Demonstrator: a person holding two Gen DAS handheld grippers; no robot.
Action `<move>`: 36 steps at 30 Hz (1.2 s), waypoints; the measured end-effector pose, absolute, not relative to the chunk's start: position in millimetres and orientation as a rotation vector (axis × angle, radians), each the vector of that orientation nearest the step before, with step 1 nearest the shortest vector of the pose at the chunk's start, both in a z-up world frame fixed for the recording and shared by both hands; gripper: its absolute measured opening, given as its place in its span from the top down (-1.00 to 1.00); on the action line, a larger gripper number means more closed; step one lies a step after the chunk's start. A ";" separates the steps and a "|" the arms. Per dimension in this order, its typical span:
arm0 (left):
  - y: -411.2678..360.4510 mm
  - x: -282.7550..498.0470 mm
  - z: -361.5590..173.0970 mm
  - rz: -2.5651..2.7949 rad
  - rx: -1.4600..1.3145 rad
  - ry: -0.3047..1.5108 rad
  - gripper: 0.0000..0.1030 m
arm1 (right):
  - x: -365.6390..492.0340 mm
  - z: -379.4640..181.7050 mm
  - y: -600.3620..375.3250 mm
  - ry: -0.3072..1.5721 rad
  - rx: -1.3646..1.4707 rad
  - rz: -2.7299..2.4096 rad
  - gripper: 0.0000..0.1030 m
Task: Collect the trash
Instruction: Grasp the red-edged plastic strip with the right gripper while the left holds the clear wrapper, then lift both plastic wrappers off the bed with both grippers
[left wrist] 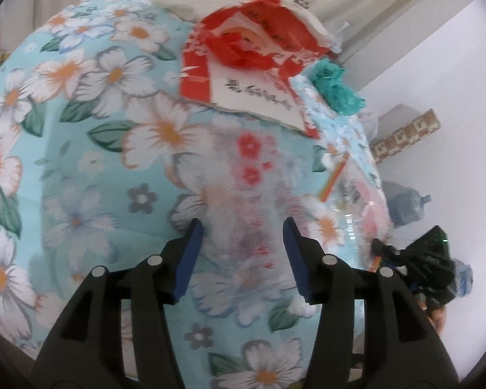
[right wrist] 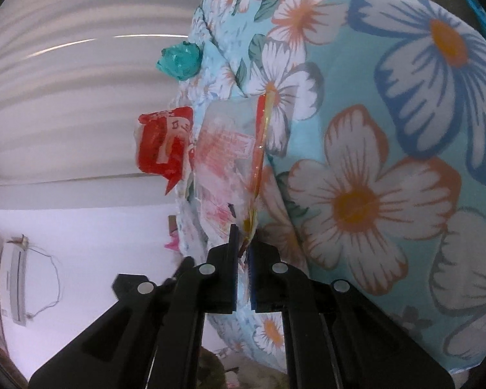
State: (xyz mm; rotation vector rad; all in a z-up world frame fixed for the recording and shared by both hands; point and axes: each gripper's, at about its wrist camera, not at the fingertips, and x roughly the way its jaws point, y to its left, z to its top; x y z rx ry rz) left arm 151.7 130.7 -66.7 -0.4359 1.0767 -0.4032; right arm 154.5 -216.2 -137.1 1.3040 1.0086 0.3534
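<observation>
A: Clear plastic wrapper (right wrist: 230, 162), red print too blurred to read, lies on the floral bedding (right wrist: 372, 129). Right claw (right wrist: 243, 243) clamps its edge.
B: Left claw (left wrist: 243, 236) half open over it, gripping nothing.

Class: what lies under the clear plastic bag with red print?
The floral bedsheet shows through the clear plastic bag. Anything beneath the sheet is covered.

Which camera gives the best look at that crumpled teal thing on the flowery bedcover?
The right wrist view: the teal wad stands out whole against the pale curtain. In the left wrist view, the same wad sits near the cover's edge, partly blurred beside the red packaging.
</observation>
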 end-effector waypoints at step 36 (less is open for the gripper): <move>117.0 160.4 -69.7 -0.523 -0.560 1.003 0.99 | 145.6 -140.6 -235.4 0.912 1.471 0.435 0.40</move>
